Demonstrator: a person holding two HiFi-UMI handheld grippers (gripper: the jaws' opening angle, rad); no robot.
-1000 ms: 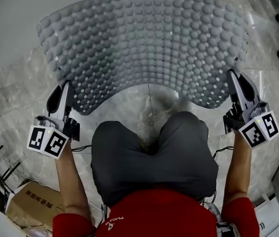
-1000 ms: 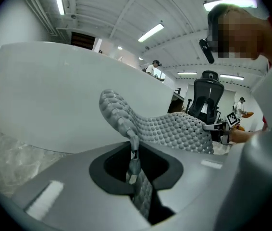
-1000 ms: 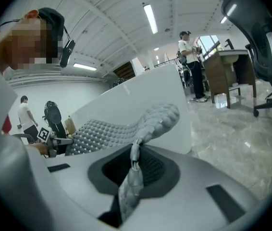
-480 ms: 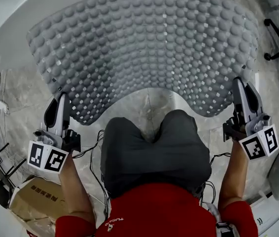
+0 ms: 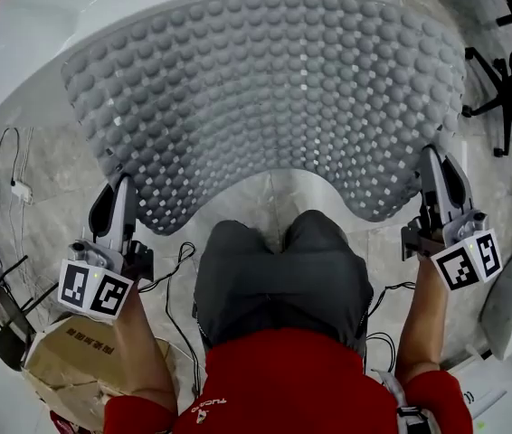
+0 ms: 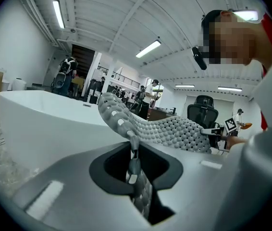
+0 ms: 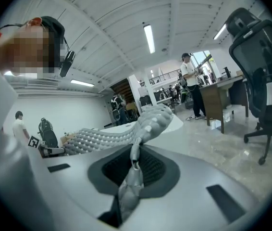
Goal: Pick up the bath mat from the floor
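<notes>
Head view shows the grey studded bath mat (image 5: 265, 89) held spread out in the air, its far part overlapping the near rim of the white bathtub (image 5: 30, 61). On the bathtub's near side, the left gripper (image 5: 120, 188) has its jaws nearly together, pinching the mat's left corner. The right gripper (image 5: 432, 161) pinches the right corner likewise.
</notes>
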